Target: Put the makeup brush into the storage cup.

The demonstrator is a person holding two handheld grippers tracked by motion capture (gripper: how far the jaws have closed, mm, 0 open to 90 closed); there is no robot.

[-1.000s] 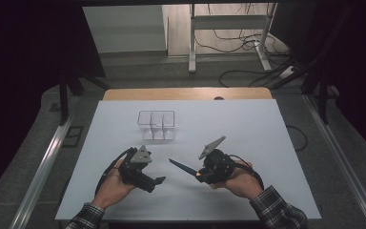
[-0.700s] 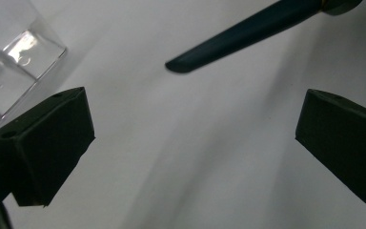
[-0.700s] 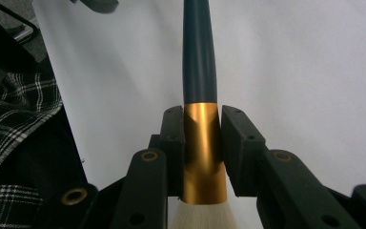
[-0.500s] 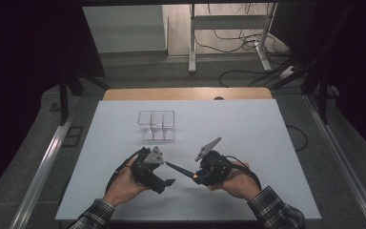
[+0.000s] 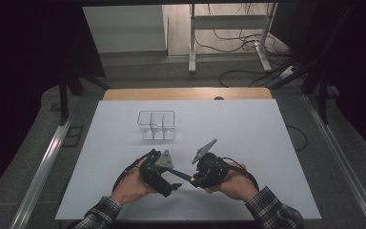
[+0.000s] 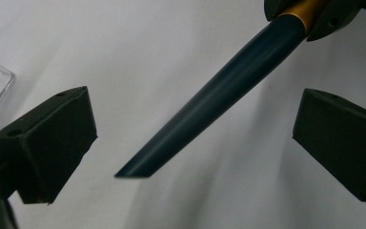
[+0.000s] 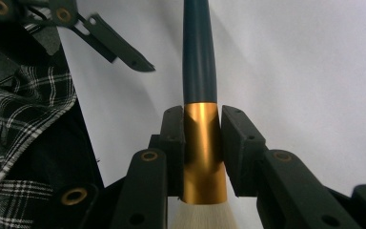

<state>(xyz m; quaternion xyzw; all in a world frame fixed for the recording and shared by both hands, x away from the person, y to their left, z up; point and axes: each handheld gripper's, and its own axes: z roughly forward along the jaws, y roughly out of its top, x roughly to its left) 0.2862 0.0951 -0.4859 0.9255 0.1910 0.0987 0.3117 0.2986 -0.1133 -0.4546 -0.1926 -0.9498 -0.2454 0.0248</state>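
My right gripper [image 7: 202, 143] clamps the brush [image 7: 199, 71] by its gold ferrule, handle presented between my left gripper [image 6: 190, 143] jaws, which stand wide and empty, likely for handover above the tabletop [image 5: 267, 133].

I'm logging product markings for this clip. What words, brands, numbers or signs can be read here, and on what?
None: no readable text anywhere. The brush, its gold ferrule, the clear divided box, the white table and both grippers, left and right, bear no legible marking.
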